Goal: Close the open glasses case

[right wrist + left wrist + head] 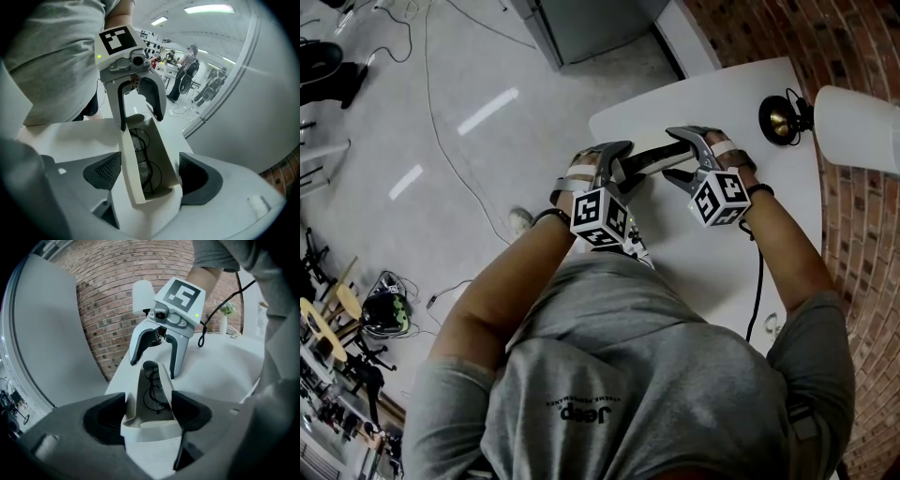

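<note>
Now: left gripper (149, 408), jaws wide, pads pressing both sides of case (152, 432) at its 9 o'clock end. Right gripper (149, 176) grips the 3 o'clock end likewise. Case half open, glasses (140, 140) inside, resting on table (712, 94). Lamp (783, 117) beyond, 2 o'clock.

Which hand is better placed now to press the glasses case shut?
Left, by a little: the left tongs press both walls of the glasses case squarely; the right tongs hold the other end slightly askew.
</note>
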Tool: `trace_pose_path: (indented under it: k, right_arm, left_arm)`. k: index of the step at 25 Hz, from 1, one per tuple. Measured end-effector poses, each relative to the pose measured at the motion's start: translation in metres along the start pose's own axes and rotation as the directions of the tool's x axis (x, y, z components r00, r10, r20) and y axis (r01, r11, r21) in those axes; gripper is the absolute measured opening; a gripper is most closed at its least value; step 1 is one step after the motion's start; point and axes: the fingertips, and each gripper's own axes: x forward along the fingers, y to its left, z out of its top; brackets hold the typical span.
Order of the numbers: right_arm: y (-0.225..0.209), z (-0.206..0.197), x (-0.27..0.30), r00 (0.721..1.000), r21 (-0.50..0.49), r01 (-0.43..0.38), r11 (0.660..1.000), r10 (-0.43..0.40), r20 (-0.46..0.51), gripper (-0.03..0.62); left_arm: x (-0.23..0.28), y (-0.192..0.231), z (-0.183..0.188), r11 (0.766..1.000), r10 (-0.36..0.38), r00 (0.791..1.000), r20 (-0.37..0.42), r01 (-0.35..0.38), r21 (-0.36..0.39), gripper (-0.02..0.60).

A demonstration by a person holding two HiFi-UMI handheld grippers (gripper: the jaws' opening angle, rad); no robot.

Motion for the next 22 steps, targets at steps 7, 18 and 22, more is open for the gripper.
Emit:
trace_pose_path:
  k: [7,18,22]
  right_arm:
    - [0.008,-0.001,-0.002,1.000,0.010,-0.017,1.000,0.017,-0.017,0.387]
    - [0.019,-0.002,-0.006,0.998,0.030,-0.053,0.998,0.054,-0.029,0.386]
    - [0.035,-0.006,-0.009,0.991,0.092,-0.129,0.987,0.132,-0.028,0.370]
  left_arm:
    - [0.000,-0.003,0.001,1.000,0.004,1.000,-0.012,-0.004,0.027,0.293]
    - [-0.004,-0.013,0.004,0.996,-0.081,0.996,-0.048,0.083,0.036,0.261]
    - [-0.007,-0.024,0.008,0.977,-0.205,0.979,-0.025,0.203,-0.065,0.189]
